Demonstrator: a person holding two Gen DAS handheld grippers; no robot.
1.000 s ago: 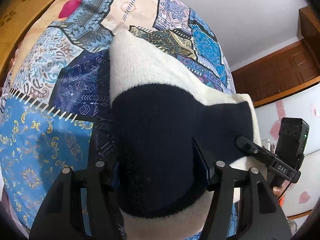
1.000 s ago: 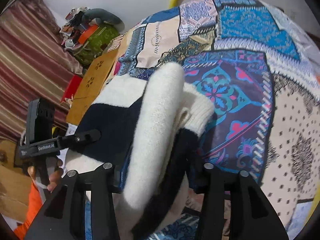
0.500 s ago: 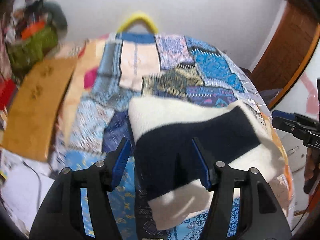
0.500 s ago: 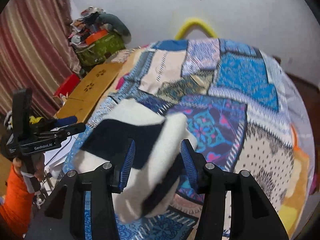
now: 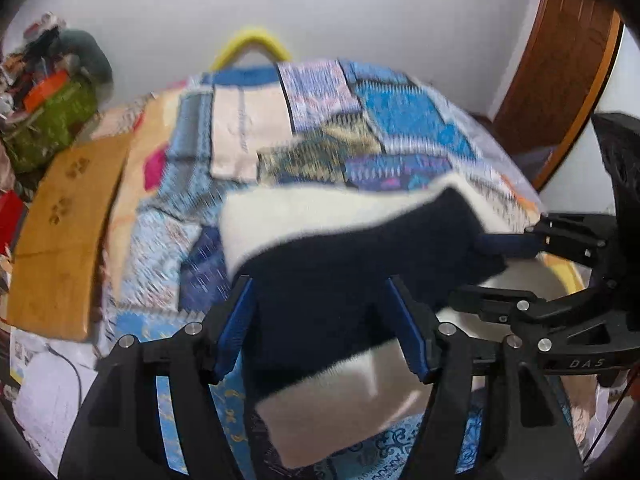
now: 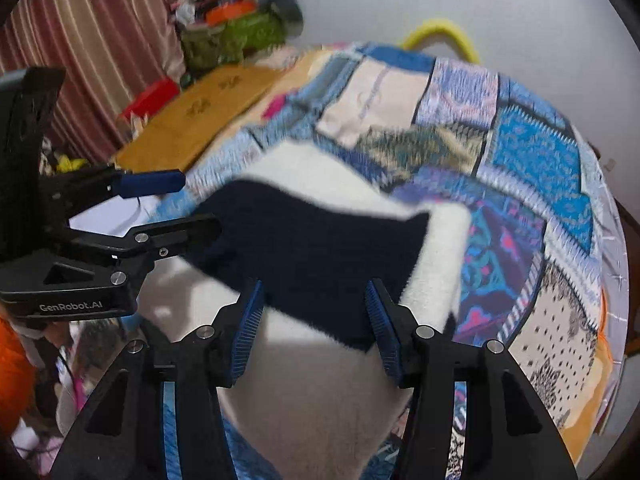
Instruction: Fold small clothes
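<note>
A folded knitted garment (image 5: 340, 272), white with a broad navy band, lies on the patchwork bedspread (image 5: 400, 120). My left gripper (image 5: 320, 320) hovers over its near left part, jaws opening, the navy band between the blue pads with a gap at the left pad. My right gripper (image 6: 316, 320) hovers over the garment (image 6: 320, 240) near its right fold, jaws also opening, the cloth lying between the pads. Each gripper shows in the other's view: the right gripper (image 5: 468, 270) at the garment's right end, the left gripper (image 6: 196, 204) at its left end.
A wooden board (image 5: 60, 232) lies along the bed's left side, with a green bag and clutter (image 5: 52, 120) behind it. A yellow hoop (image 5: 252, 44) stands at the far wall. A wooden door (image 5: 560, 80) is on the right, a striped curtain (image 6: 80, 40) on the left.
Both grippers have risen and drawn back from the garment while rolling level. The cloth bunched between the right fingers a second ago now lies flat. Both jaws stand a little wider.
</note>
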